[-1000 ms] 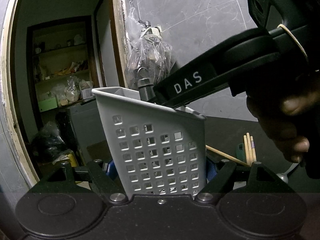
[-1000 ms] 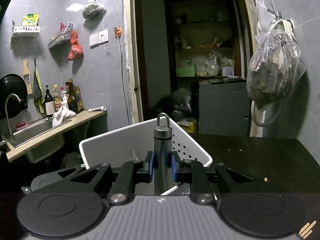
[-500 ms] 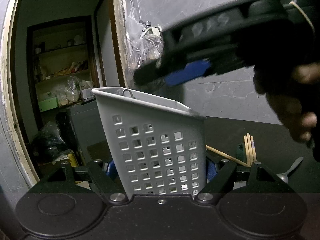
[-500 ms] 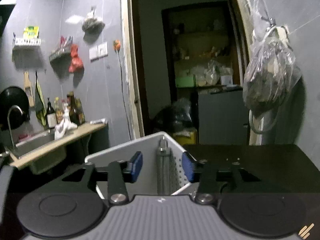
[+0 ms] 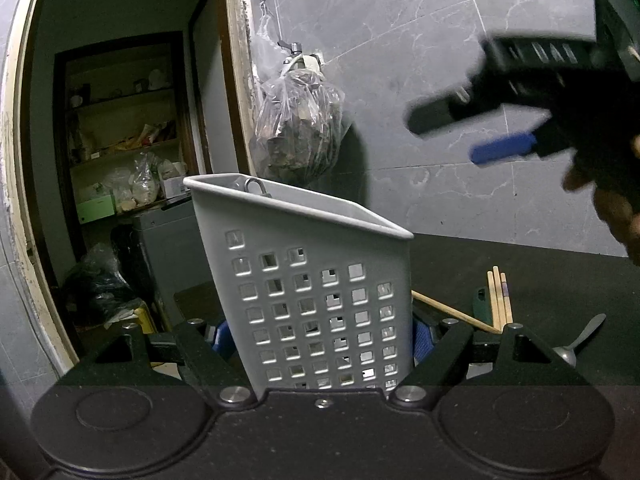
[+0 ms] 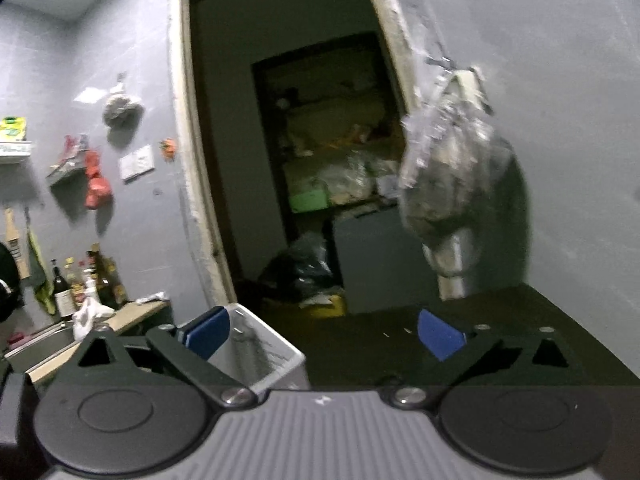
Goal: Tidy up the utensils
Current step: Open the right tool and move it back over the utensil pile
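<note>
Left hand-held gripper (image 5: 320, 336): clenched on the lower walls of the grey perforated utensil caddy (image 5: 316, 280), one blue pad on each side. The caddy stands upright on the dark tabletop (image 5: 540, 280), directly ahead of this gripper. A metal utensil with a ring top (image 5: 253, 188) sits inside it; only the ring shows above the far rim.

Right hand-held gripper (image 6: 324, 334): released, blue pads spread wide, nothing between them. In the left wrist view it is blurred, up and to the right of the caddy. In its own view the caddy corner (image 6: 276, 356) lies below and to the left of its pads.

Remaining loose items, to the right of the left gripper on the tabletop: a bundle of wooden chopsticks (image 5: 499, 300), one single chopstick (image 5: 452, 312) angled toward the caddy, and a metal spoon (image 5: 580, 340).

Assessment: one utensil appears stowed; the step in hand is likely fetching the next piece.

Recommendations:
- Keep the left grip firm and level so the caddy does not tip when the next item drops in.
- Bring the right gripper down low over the chopsticks, pads straddling the bundle across its width.
- Close near mid-length to prevent swinging.
- The spoon lies flat; its thin handle may slip, so take it separately.
</note>
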